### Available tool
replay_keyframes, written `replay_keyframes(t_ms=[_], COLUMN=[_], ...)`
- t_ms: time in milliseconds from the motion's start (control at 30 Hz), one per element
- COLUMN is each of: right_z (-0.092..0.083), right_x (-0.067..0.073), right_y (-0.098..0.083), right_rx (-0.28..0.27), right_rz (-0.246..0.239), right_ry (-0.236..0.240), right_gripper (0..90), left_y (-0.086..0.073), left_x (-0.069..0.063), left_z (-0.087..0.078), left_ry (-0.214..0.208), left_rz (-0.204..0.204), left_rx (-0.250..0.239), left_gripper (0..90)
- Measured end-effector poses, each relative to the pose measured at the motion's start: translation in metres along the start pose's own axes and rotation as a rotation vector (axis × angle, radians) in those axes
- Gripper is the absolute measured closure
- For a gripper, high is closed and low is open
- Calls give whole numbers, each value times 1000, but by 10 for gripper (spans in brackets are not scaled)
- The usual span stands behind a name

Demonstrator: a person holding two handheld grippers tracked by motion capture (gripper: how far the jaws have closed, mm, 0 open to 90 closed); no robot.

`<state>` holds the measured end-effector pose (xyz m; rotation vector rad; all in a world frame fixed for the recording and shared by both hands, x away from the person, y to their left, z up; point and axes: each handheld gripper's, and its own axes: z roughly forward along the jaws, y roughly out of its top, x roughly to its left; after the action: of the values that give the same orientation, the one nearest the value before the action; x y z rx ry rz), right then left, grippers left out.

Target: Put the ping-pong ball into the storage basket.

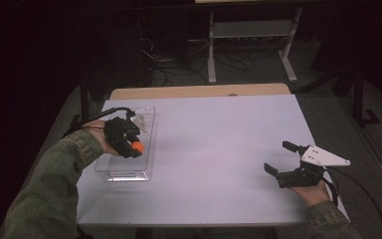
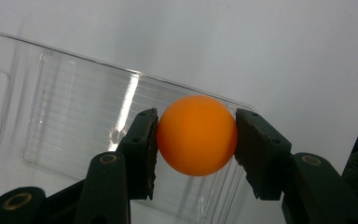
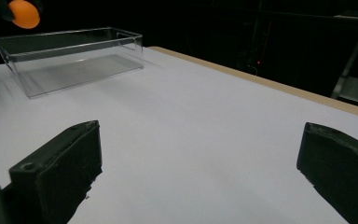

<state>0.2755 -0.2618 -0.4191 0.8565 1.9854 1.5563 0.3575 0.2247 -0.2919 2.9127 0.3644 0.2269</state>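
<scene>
An orange ball (image 2: 197,135) sits squeezed between the two black jaws of my left gripper (image 2: 196,140), which is shut on it. In the high view this left gripper (image 1: 135,148) hovers over a clear plastic box (image 1: 146,160) at the table's left, with the orange ball (image 1: 137,147) above the box's inside. The box's clear floor (image 2: 74,121) shows under the ball. My right gripper (image 1: 274,157) rests low over the white table at the right, open with nothing between its jaws. From the right gripper view the orange ball (image 3: 24,14) hangs above the clear plastic box (image 3: 74,60) far off.
The white table top (image 1: 214,149) has a wooden strip (image 1: 199,91) along its far edge. Dark floor, cables and a white desk frame (image 1: 248,35) lie beyond. A cable trails from each gripper.
</scene>
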Motion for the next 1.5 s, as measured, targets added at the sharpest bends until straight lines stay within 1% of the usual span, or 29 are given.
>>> replay_keyframes(t_ms=[233, 433, 567, 733, 867, 1033, 1200, 1267, 1433, 1500], right_z=[0, 0, 0, 0, 0, 0, 0, 0, 0, 0], right_x=[0, 0, 0, 0, 0, 0, 0, 0, 0, 0], right_y=[0, 0, 0, -1, -1, -1, -1, -1, -1, -1], right_rx=[1, 2, 3, 6, 6, 8, 7, 7, 6, 7], right_rz=[-1, -2, -3, -4, -4, -4, -3, -3, -4, -2], right_ry=[0, 0, 1, 0, 0, 1, 1, 1, 1, 1], right_gripper=[0, 0, 0, 0, 0, 0, 0, 0, 0, 0], left_y=[-2, -5, -7, -9, -11, -13, -14, -15, -17, -18], left_x=[1, 0, 1, 1, 1, 1, 0, 1, 0, 0], left_z=[6, 10, 13, 17, 19, 23, 27, 29, 34, 37], left_ry=[-12, -18, -23, -28, -33, -29, -39, -40, -40, -47], left_rz=[-4, -16, -13, -19, -30, -30, -29, -33, -28, -33], left_rx=[7, 7, 10, 8, 7, 14, 13, 15, 24, 20], left_gripper=[502, 502, 502, 502, 502, 502, 502, 502, 501, 501])
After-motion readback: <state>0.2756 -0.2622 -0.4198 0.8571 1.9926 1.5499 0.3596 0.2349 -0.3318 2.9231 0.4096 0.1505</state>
